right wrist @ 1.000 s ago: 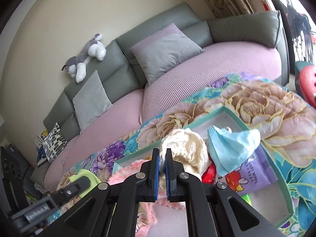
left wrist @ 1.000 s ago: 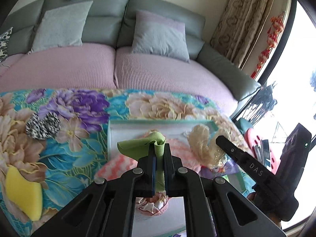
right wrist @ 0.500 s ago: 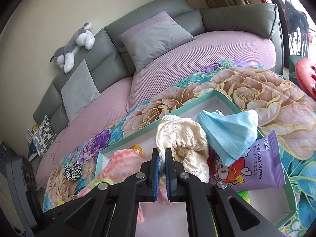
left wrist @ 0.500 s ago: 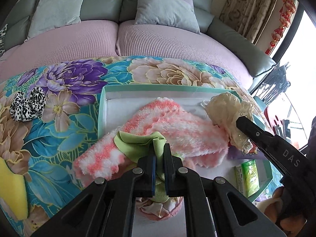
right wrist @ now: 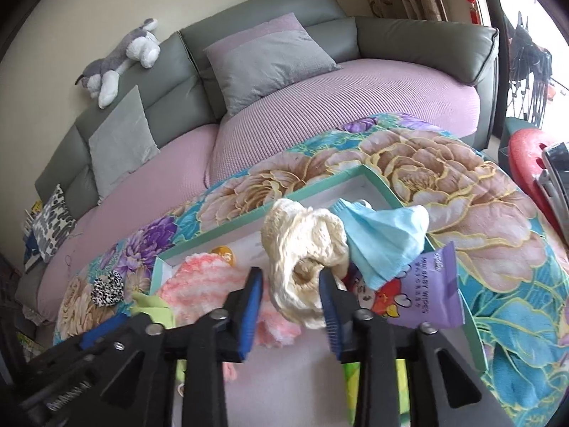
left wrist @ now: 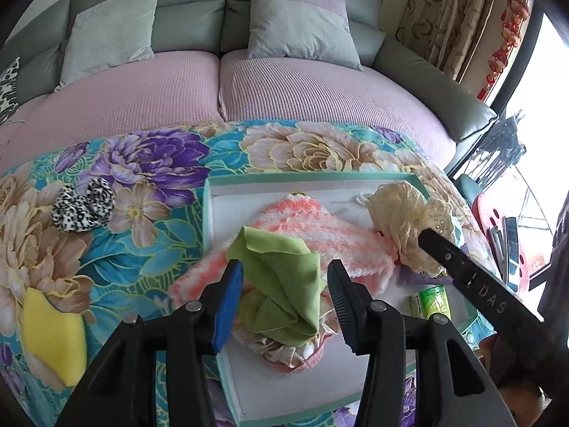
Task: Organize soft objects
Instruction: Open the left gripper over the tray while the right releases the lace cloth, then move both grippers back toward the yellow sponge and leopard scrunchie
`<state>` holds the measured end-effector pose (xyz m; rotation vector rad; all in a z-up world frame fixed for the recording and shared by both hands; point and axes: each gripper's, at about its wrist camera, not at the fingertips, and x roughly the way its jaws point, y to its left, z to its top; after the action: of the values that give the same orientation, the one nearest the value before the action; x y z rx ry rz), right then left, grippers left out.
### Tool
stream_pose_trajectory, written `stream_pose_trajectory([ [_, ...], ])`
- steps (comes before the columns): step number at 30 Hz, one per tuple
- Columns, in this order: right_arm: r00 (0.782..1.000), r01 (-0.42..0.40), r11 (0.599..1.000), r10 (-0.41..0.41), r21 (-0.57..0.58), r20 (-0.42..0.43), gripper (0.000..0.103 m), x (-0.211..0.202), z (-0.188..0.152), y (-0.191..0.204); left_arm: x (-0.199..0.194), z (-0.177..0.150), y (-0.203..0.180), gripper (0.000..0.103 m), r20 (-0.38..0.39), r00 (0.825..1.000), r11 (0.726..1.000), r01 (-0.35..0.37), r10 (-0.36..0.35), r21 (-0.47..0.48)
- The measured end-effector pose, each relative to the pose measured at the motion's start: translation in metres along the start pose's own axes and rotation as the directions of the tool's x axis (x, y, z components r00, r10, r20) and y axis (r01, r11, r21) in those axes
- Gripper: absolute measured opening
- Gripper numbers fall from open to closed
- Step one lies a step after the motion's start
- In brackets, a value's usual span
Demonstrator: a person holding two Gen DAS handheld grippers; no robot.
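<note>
A teal-rimmed box (left wrist: 309, 177) sits on the floral cloth. My left gripper (left wrist: 284, 274) is open over it; a green cloth (left wrist: 284, 277) lies loose between its jaws on a pink ruffled item (left wrist: 295, 352) and a pink fluffy towel (left wrist: 320, 231). My right gripper (right wrist: 291, 284) is open around a cream lace piece (right wrist: 302, 249), which rests in the box (right wrist: 313, 188) beside a blue face mask (right wrist: 387, 238) and a purple wipes pack (right wrist: 423, 295). The cream piece (left wrist: 405, 220) also shows in the left wrist view.
A leopard-print scrunchie (left wrist: 83, 206) and a yellow sponge (left wrist: 53, 334) lie on the cloth left of the box. A small green pack (left wrist: 432, 299) lies in the box. A pink-and-grey sofa (left wrist: 284, 82) with cushions stands behind. A red object (right wrist: 530, 163) is at the right.
Both grippers have opened: the left let go of the green cloth into the box, and the right opened around the cream lace piece. Both lowered toward the box.
</note>
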<state>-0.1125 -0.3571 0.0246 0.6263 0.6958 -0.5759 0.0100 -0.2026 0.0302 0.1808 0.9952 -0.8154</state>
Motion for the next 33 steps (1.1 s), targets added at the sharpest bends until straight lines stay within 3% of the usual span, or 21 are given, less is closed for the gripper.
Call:
stream_pose_trajectory([
  [2,1.000,0.019,1.000,-0.019,0.001,-0.013,0.051,-0.001,0.000,-0.002,-0.007,0.002,0.002,0.056,0.012,1.000,1.000,-0.015,0.015,-0.003],
  [6,0.996,0.084,0.996,-0.084,-0.027,-0.027,0.060,-0.004,0.000,-0.002,-0.020,0.004,0.011,0.067,0.039,0.995,0.995,-0.095,0.095,-0.011],
  [7,0.994,0.104,0.994,-0.105,-0.038,-0.031,0.068,-0.005,0.000,-0.002,-0.022,0.005,0.015,0.069,0.043,0.993,0.993,-0.113,0.113,-0.018],
  [12,0.986,0.152,0.985,-0.156,-0.082,-0.056,0.084,-0.003,-0.003,0.001,-0.029,0.005,0.044,0.087,0.052,0.972,0.972,-0.226,0.230,-0.071],
  [14,0.984,0.167,0.982,-0.173,-0.092,-0.054,0.101,-0.003,-0.004,0.003,-0.030,0.004,0.057,0.095,0.049,0.958,0.956,-0.279,0.284,-0.089],
  [20,0.985,0.165,0.979,-0.169,-0.117,-0.026,0.103,-0.009,-0.004,0.013,-0.038,-0.002,0.096,0.097,0.041,0.891,0.882,-0.441,0.453,-0.164],
  [26,0.989,0.140,0.978,-0.146,-0.158,-0.028,0.103,-0.009,-0.007,0.033,-0.056,-0.007,0.123,0.098,0.050,0.866,0.849,-0.474,0.498,-0.233],
  [30,0.997,0.075,0.979,-0.081,-0.192,-0.021,0.103,-0.014,-0.011,0.060,-0.070,-0.012,0.140,0.098,0.052,0.847,0.822,-0.497,0.529,-0.278],
  [33,1.000,-0.005,0.970,0.000,-0.243,-0.020,0.103,-0.017,-0.019,0.094,-0.080,-0.020,0.159,0.098,0.042,0.842,0.803,-0.496,0.537,-0.331],
])
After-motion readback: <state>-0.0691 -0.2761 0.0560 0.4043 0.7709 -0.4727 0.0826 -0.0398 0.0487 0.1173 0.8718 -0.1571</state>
